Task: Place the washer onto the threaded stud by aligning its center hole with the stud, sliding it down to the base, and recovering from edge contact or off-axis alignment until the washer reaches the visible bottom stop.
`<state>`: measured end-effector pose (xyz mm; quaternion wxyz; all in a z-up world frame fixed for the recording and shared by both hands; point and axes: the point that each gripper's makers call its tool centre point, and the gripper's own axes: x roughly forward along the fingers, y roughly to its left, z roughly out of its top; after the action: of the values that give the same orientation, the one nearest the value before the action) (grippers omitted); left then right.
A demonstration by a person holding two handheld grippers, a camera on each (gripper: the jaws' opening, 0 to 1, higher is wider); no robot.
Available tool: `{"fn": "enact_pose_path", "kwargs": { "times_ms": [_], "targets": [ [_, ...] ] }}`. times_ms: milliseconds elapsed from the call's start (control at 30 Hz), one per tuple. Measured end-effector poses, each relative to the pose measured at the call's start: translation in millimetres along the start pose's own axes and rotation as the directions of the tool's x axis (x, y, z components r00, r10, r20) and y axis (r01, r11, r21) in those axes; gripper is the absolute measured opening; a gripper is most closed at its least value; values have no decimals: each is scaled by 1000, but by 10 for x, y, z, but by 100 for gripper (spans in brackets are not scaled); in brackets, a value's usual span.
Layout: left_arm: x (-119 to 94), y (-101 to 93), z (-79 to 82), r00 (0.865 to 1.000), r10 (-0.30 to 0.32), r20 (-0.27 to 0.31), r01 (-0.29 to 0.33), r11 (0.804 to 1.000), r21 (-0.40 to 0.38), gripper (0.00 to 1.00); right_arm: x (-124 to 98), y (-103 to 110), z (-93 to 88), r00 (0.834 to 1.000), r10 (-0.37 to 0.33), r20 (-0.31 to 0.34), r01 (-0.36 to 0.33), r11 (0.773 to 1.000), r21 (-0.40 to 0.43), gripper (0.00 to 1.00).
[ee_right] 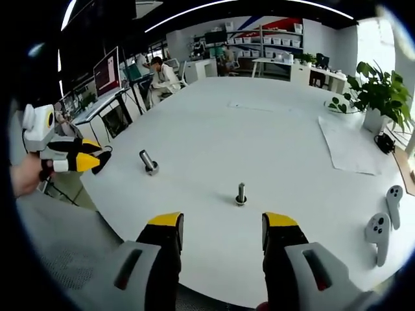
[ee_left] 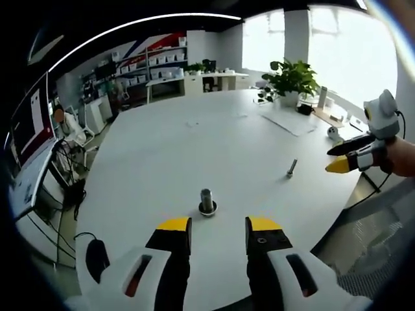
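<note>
Left gripper view: left tongs spread wide and empty at bottom centre; a threaded stud stands upright on the white tabletop just above their tips; a second, slimmer stud right of centre; right tongs at right edge, tips narrow. Right gripper view: right tongs wide, empty; slim stud centre; thick stud to its left; controllers lower right; no washer can be made out
</note>
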<state>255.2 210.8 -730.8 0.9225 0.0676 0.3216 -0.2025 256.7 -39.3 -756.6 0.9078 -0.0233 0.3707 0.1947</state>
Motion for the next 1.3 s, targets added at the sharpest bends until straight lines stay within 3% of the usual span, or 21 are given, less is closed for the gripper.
{"fn": "enact_pose_path", "kwargs": {
  "times_ms": [1067,1300],
  "targets": [
    [3,-22,16,1000,-8,0,8,1000,4,30,32,-54,-101,999,-11,-39,10,1000,-25,51],
    [2,6,-2,1000,2,-3,-2,1000,0,30,15,-9,-53,1000,-1,-18,0,1000,-25,52]
  ]
}}
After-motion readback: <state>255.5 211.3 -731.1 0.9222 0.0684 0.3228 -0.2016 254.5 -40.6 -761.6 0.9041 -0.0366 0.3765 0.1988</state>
